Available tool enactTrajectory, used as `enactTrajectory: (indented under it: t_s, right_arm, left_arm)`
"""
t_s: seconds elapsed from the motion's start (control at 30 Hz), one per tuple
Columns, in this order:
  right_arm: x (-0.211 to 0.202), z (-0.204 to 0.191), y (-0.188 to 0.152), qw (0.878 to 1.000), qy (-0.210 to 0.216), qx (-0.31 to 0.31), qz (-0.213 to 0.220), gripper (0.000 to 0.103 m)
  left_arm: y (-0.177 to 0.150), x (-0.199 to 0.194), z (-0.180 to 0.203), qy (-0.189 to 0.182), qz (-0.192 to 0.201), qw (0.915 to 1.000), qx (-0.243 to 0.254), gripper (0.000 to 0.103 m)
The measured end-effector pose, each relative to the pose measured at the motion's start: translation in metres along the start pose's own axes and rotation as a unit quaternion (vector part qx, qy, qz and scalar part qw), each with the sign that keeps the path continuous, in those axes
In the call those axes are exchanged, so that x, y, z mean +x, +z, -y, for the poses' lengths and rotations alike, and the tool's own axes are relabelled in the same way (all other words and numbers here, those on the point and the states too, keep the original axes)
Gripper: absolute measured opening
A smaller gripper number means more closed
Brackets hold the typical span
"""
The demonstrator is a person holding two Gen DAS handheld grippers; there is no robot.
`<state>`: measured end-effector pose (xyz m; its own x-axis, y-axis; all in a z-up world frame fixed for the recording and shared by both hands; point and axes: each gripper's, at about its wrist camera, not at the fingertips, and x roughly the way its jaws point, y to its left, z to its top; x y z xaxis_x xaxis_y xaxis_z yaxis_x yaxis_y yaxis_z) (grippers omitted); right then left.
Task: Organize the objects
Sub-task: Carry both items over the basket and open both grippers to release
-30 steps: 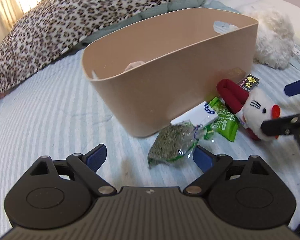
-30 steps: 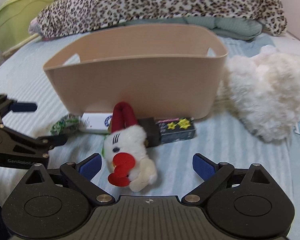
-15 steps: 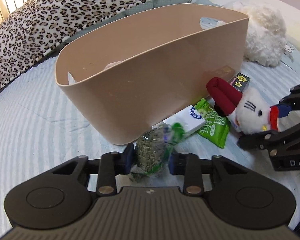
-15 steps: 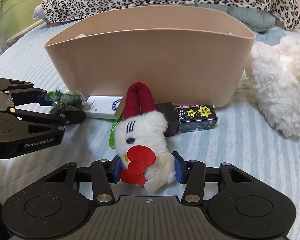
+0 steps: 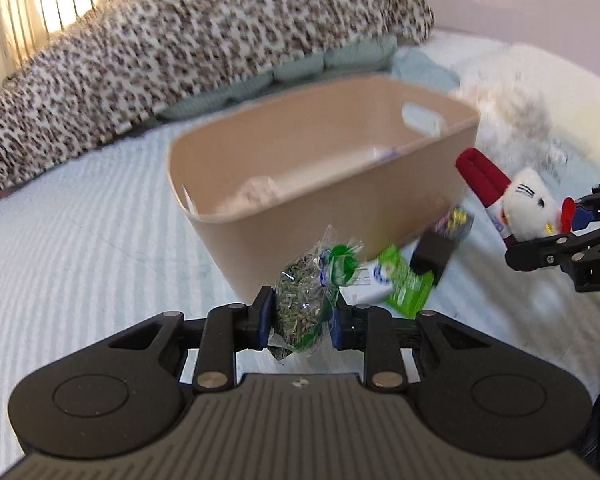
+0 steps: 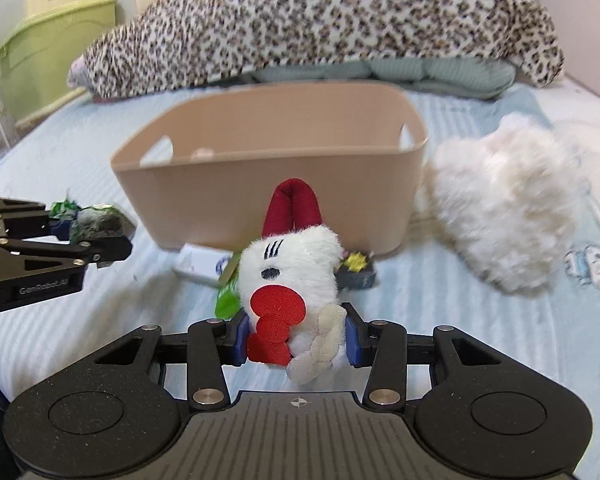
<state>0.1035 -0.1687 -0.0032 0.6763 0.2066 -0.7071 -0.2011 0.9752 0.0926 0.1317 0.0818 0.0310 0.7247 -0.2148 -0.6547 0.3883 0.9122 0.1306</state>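
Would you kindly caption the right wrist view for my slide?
Right tool grips a white plush toy before the beige bin.

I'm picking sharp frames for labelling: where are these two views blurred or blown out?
Left wrist view: window glow top left is blown out, the beige bin and green packet smear with motion, the herb bag stays fairly sharp. Right wrist view: the fluffy white plush is smeared, the white-and-red plush toy crisp.
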Motion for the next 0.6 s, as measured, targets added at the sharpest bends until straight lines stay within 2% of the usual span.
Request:
enactTrajectory:
  t_s: [0.17, 0.33, 0.43, 0.6]
  right_arm:
    - [-0.027, 0.009, 0.019, 0.999, -0.003, 0.006, 0.040, 0.041]
    - [-0.036, 0.009, 0.047, 0.997, -0.020, -0.011, 0.073, 0.041]
    - [-0.032, 0.008, 0.067, 0.995, -0.025, -0.018, 0.091, 0.041]
    - [-0.020, 0.010, 0.092, 0.994, -0.032, -0.020, 0.106, 0.041]
  left_arm:
    - [0.021, -0.023, -0.001, 0.013, 0.042, 0.9990, 0.001, 0.030]
    - [0.050, -0.032, 0.000, 0.018, 0.084, 0.9963, -0.001, 0.030]
    - [0.066, -0.026, 0.000, 0.024, 0.095, 0.9952, -0.008, 0.030]
    - [0.087, 0.004, 0.003, 0.027, 0.091, 0.9954, -0.016, 0.030]
